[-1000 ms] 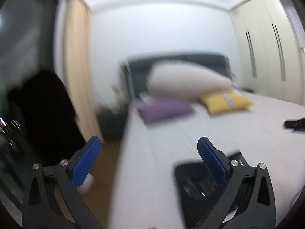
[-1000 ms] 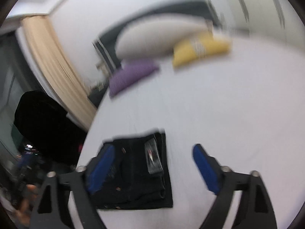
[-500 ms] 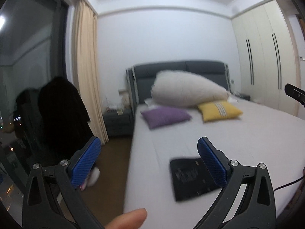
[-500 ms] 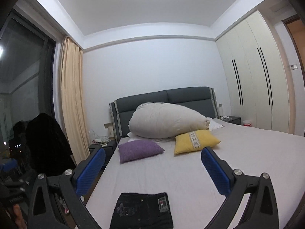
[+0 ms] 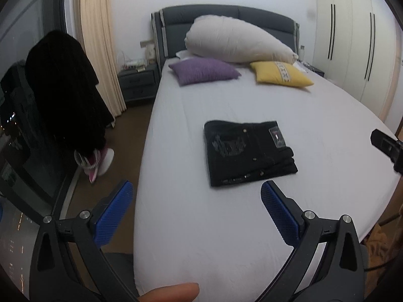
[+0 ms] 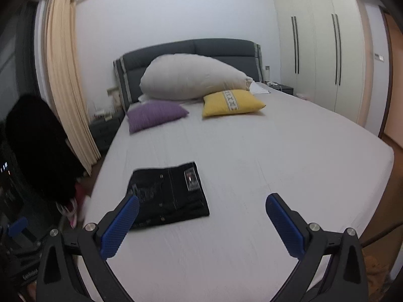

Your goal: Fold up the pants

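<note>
Black pants (image 5: 248, 152) lie folded into a compact rectangle on the white bed (image 5: 226, 226), a small label patch facing up. In the right wrist view the same pants (image 6: 167, 195) rest near the bed's left side. My left gripper (image 5: 197, 202) is open, held back from the bed's foot, short of the pants, with nothing between its blue pads. My right gripper (image 6: 202, 214) is open too, hovering above the foot of the bed (image 6: 277, 163), its left finger overlapping the pants' near corner in view. A black piece of the right gripper shows at the left wrist view's right edge.
A large white pillow (image 5: 236, 41), a purple cushion (image 5: 204, 70) and a yellow cushion (image 5: 279, 74) sit by the grey headboard. A dark garment on a chair (image 5: 63, 88), shoes (image 5: 95, 162) and a nightstand (image 5: 137, 85) stand left of the bed. Wardrobes (image 6: 322, 58) line the right wall.
Both grippers have pulled back from the pants and tilted downward after swinging up; both views now look down on the folded pants. Both stay open.
</note>
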### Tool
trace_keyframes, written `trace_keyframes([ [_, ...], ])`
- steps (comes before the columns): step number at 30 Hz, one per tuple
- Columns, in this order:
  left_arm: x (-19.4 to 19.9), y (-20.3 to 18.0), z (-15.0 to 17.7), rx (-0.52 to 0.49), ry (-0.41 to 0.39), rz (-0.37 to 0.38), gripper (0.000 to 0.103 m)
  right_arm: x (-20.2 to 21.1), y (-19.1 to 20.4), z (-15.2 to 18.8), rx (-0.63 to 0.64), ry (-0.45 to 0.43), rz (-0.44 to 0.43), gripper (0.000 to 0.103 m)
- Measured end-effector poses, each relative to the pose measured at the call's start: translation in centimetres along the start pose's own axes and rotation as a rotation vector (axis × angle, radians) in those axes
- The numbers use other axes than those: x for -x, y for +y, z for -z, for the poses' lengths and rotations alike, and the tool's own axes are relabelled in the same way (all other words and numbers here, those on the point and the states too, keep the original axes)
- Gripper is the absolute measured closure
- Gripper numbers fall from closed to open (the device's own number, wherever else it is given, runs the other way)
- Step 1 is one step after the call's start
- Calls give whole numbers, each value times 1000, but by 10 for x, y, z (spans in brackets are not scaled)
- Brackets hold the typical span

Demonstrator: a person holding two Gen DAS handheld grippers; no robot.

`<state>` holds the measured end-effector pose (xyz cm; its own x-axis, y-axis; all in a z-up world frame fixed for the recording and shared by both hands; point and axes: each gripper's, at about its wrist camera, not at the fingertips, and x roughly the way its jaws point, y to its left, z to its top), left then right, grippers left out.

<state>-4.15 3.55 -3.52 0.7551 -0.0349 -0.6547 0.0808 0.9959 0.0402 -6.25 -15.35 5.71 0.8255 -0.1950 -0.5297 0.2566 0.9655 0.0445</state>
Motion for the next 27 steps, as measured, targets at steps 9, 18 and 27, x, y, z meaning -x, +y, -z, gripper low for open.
trace_keyframes([
  [9, -40, -5, 5, 11, 60, 5, 0, -13, 19, 15, 73, 51, -28, 0],
  [18, -51, -10, 11, 16, 97, 5, 0, -22, 26, 24, 97, 90, -45, 0],
  [27, -57, -14, 13, 16, 112, 5, 0, -25, 28, 27, 107, 107, -54, 0],
])
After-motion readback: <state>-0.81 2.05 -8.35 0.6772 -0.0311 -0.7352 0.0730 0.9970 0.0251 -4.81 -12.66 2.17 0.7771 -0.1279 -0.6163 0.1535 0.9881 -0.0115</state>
